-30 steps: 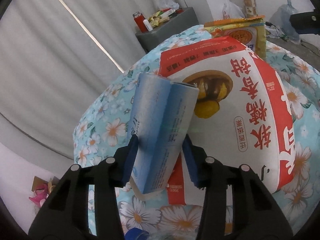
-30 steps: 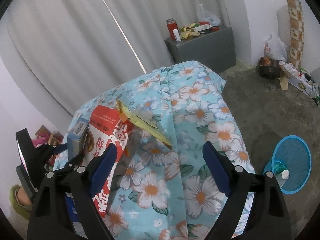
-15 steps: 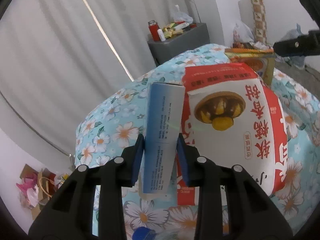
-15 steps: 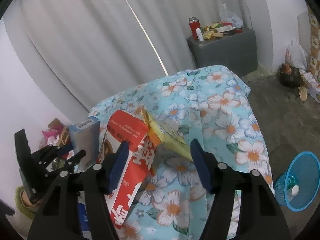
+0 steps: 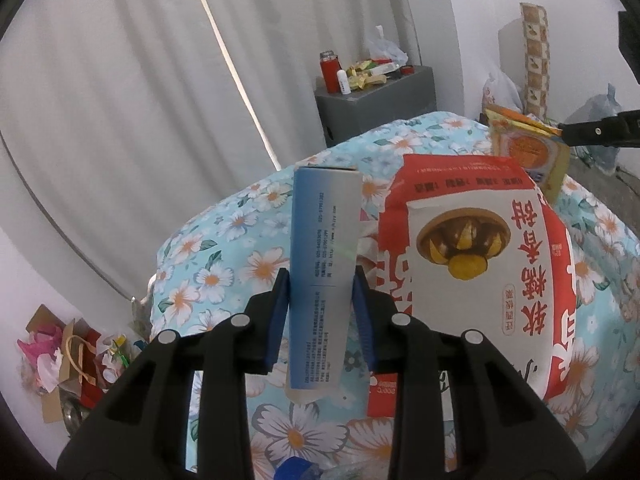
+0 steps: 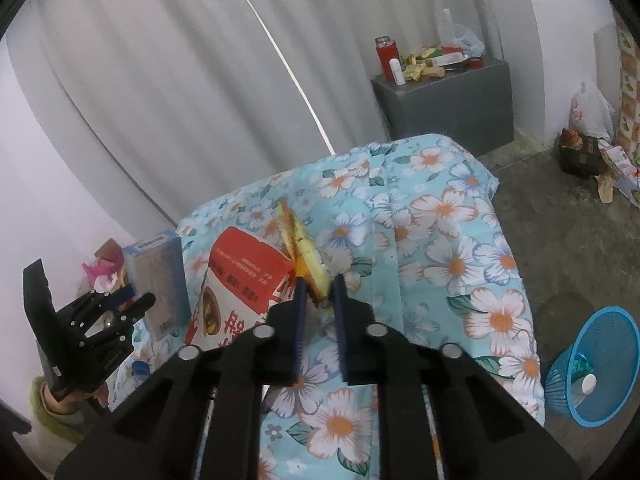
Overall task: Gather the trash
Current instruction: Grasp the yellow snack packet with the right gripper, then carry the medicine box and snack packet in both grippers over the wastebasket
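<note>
The left gripper (image 5: 320,312) clamps a tall blue-and-white box (image 5: 322,276), upright above the floral-clothed table (image 6: 452,240). The right gripper (image 6: 318,300), jaws just closing, pinches a crumpled yellow wrapper (image 6: 304,252) beside a red-and-white snack bag (image 5: 476,272).

One blue-and-white printed cardboard box (image 5: 322,264), one large red-and-white food packet (image 5: 476,276) and one yellow-orange foil wrapper (image 6: 302,246) sit over the flowered blue tablecloth (image 6: 448,240); one blue mesh waste basket (image 6: 592,364) stands on the floor.
</note>
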A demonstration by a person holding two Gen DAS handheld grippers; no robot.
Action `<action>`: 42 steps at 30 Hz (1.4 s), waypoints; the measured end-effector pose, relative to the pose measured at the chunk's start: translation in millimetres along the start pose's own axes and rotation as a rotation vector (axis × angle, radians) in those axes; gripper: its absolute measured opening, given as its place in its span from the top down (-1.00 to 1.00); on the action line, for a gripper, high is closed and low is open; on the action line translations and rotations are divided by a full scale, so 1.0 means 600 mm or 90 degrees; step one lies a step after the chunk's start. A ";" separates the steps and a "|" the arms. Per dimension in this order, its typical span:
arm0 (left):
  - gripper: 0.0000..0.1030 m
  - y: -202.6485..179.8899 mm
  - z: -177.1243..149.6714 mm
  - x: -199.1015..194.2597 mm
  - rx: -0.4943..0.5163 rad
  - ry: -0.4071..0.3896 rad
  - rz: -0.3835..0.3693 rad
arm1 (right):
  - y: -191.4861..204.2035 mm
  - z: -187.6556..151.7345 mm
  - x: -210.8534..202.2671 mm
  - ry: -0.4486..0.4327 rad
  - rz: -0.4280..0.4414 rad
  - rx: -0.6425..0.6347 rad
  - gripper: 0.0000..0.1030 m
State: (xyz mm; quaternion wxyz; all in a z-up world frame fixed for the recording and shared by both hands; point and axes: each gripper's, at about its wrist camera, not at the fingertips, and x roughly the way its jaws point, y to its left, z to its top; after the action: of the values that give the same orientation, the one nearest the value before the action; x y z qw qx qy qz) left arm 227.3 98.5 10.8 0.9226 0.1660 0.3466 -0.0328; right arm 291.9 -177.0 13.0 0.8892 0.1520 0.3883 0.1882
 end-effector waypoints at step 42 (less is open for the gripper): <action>0.45 -0.221 0.181 -0.237 0.092 -0.240 -0.164 | -0.147 -0.115 -0.331 -0.229 -0.050 0.156 0.84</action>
State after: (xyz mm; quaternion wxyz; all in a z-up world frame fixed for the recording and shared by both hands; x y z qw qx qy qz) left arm 164.7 -69.7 142.0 0.9450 0.1766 0.1833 -0.2053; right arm 134.5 -336.2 57.1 0.9258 0.2745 0.2491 0.0747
